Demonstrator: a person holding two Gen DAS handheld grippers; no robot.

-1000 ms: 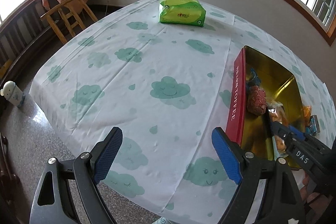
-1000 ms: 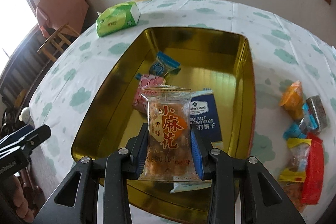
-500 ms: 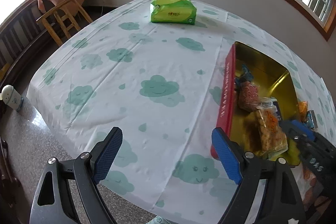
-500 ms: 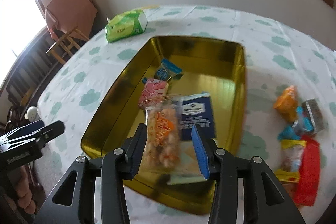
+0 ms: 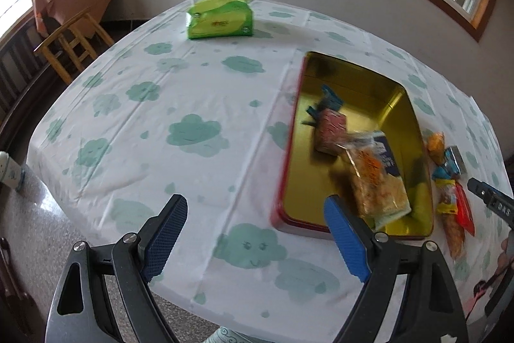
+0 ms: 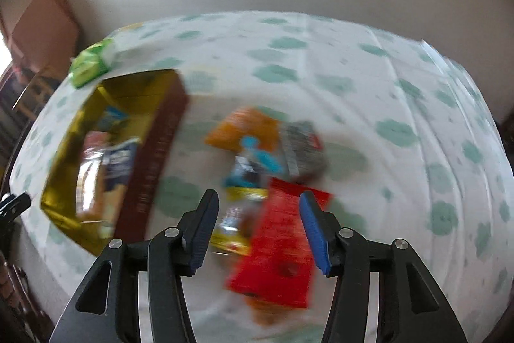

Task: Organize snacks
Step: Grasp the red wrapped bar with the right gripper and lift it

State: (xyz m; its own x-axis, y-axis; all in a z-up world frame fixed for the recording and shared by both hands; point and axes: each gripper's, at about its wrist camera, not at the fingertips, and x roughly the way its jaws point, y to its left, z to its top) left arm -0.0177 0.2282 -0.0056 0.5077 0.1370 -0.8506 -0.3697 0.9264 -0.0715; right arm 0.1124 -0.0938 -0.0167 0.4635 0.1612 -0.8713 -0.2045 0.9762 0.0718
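**A:** What has just changed?

**B:** The right gripper (image 6: 258, 225) has let go of the crinkly clear fried-twist packet (image 5: 376, 182), which now lies inside the gold-lined tin (image 5: 414, 114) on top of a navy cracker pack (image 5: 387, 155). Its jaws are opening, nothing pinched between them, above the loose snack pile (image 6: 257, 156) just beside the tin. One more snack is stored; several remain outside.

**A:** Textures and shapes?

**B:** A shiny rectangular tin with red outer walls, a glossy flat red packet (image 6: 282, 249), and soft cloud-print tablecloth (image 5: 192, 105). The left gripper (image 5: 255, 237) hovers wide and empty.
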